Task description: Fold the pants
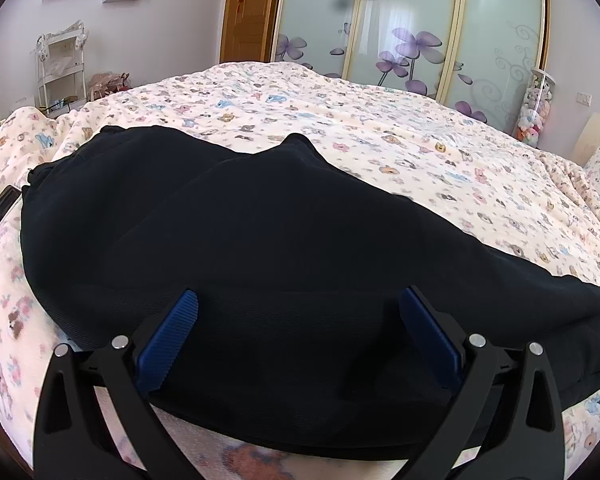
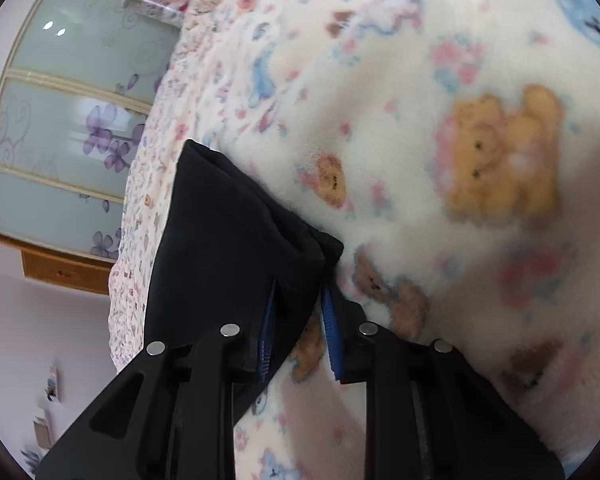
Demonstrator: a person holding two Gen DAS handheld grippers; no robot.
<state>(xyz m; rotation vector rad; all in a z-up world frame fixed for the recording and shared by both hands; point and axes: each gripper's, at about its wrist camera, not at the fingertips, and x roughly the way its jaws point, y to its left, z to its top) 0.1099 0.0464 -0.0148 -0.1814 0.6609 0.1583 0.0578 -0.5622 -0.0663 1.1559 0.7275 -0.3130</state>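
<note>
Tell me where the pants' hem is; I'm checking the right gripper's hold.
In the right wrist view the hem lies lower centre on the bedspread, pinched by the right gripper.

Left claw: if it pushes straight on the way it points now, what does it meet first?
Most likely the black pants. The left claw stands open with the fabric spread right ahead between its fingers; the teddy-print blanket lies beyond. Depth is uncertain.
</note>
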